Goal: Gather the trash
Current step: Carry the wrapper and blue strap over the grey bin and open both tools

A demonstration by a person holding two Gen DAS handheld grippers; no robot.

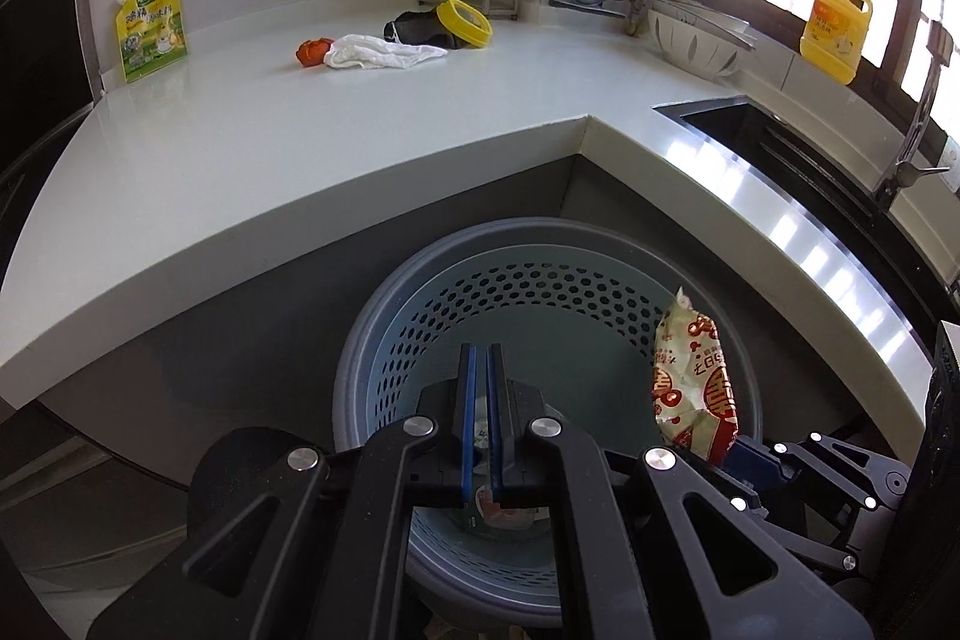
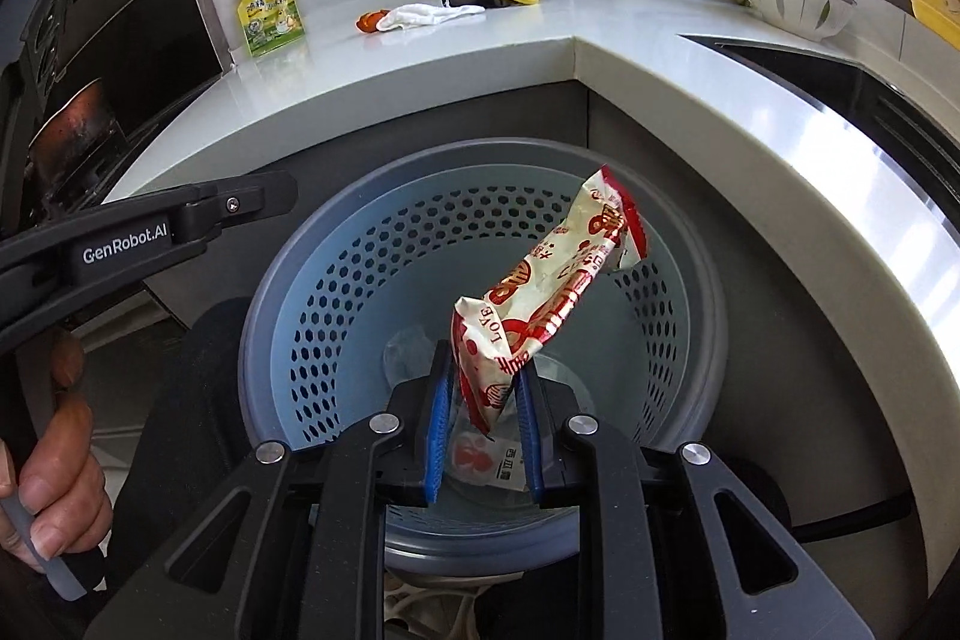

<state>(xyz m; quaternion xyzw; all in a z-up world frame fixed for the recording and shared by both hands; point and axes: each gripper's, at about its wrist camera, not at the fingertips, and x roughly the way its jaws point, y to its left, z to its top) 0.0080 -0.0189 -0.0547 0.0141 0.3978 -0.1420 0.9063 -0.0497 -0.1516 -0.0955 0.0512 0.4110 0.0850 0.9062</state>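
A blue-grey perforated trash bin [image 1: 540,274] [image 2: 360,244] stands on the floor below the counter corner. My right gripper [image 2: 483,370] is over the bin, its blue fingers around the lower end of a red-and-white snack wrapper [image 2: 558,280]; the gap looks wider than the wrapper. The wrapper also shows in the left wrist view [image 1: 690,376]. My left gripper [image 1: 481,352] is shut and empty over the bin. Some wrappers [image 2: 480,460] lie at the bin's bottom. On the counter lie an orange scrap [image 1: 312,51] and a white cloth [image 1: 378,53].
A white counter [image 1: 300,148] wraps around the bin. On it stand a yellow-green pouch [image 1: 150,25], a yellow-lidded container [image 1: 463,22], a white bowl [image 1: 696,40] and a yellow detergent bottle [image 1: 834,31]. A dark sink [image 1: 780,148] is at right.
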